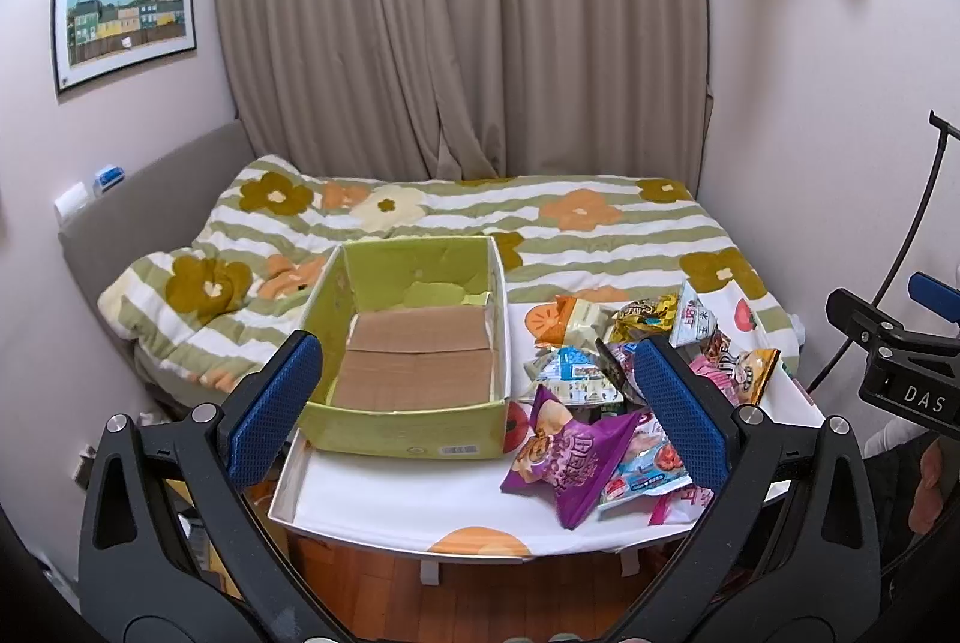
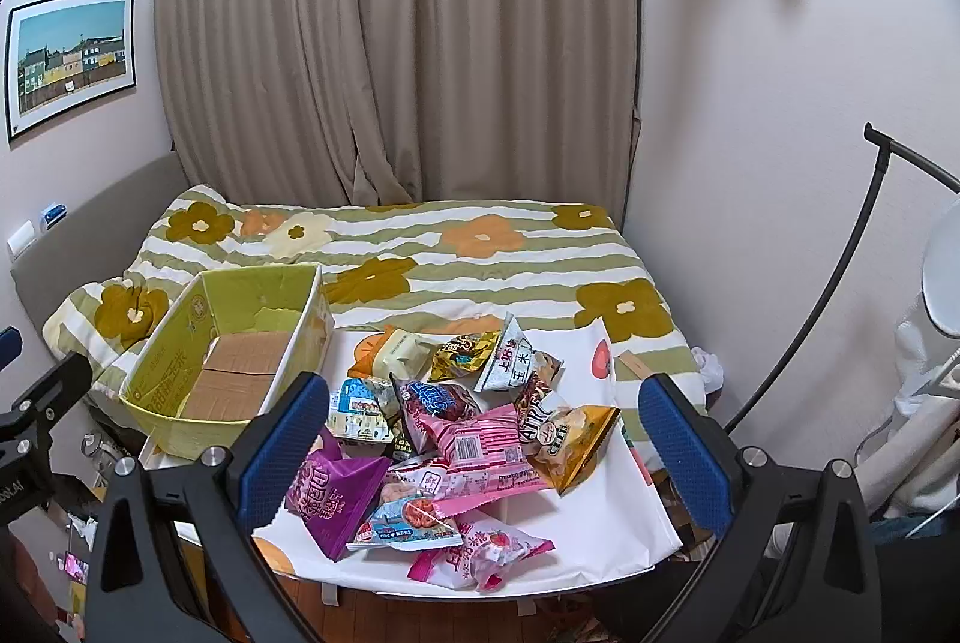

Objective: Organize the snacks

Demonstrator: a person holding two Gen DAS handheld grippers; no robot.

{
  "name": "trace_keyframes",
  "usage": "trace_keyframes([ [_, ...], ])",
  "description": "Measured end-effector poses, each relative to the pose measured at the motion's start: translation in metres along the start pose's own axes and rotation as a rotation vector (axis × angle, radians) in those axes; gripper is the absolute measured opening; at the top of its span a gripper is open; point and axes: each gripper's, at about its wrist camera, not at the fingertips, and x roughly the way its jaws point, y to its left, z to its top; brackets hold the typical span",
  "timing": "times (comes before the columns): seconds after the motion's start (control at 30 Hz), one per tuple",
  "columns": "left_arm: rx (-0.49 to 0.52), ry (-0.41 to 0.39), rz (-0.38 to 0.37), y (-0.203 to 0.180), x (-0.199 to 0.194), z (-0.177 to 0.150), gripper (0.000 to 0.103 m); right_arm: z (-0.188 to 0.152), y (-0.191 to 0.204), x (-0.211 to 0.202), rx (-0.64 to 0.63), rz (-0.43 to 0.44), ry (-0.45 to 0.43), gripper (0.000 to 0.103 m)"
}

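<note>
A pile of snack packets [image 1: 618, 403] [image 2: 456, 439] lies on the right half of a small white table [image 1: 384, 499] [image 2: 624, 511]. A purple bag [image 1: 564, 457] [image 2: 333, 493], pink wrappers [image 2: 480, 445] and a gold bag [image 2: 570, 439] show among them. An empty green cardboard box [image 1: 408, 427] [image 2: 174, 427] stands on the table's left side, its brown bottom bare. My left gripper [image 1: 480, 409] is open, held above the table's near edge between box and pile. My right gripper [image 2: 486, 451] is open too, hovering over the pile with nothing between its fingers.
A bed with a flowered striped quilt [image 1: 540, 229] [image 2: 480, 253] runs behind the table, against beige curtains [image 1: 456, 31]. The right gripper's body [image 1: 894, 355] shows at the left wrist view's right edge. A black curved stand [image 2: 840, 271] and wood floor [image 1: 480, 601] are nearby.
</note>
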Motion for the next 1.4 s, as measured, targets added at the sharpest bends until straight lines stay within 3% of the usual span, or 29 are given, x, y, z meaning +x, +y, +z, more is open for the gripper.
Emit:
trace_keyframes([
  [1.4,0.004,0.021,-0.029,0.0,0.014,-0.002,0.102,-0.001,0.001,0.006,0.003,0.011,0.013,0.103],
])
